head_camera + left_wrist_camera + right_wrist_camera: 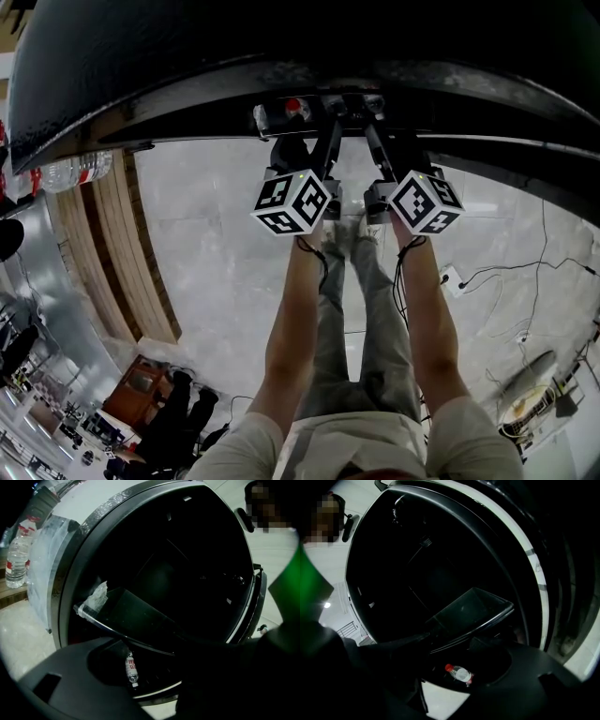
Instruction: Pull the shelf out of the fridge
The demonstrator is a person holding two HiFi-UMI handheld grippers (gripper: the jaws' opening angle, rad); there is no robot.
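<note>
The fridge point(140, 508) stands open with a dark inside. Its glass shelf point(140, 613) lies tilted in the opening, a scrap of clear wrap on its left corner, and shows again as the shelf point(471, 609) in the right gripper view. My left gripper point(154, 660) is at the shelf's front edge, jaws wide on either side of it. My right gripper point(450, 653) is at the same edge, and no pad visibly presses on it. A small red-capped bottle point(459, 673) lies on the fridge floor below. In the head view both the left gripper point(314, 131) and the right gripper point(380, 131) reach into the fridge point(281, 47).
Water bottles point(16, 557) stand on a wooden bench point(112, 253) to the left of the fridge. Clear plastic film point(44, 564) covers the fridge's left side. A power strip point(453, 279) and cables point(525, 272) lie on the pale floor at the right.
</note>
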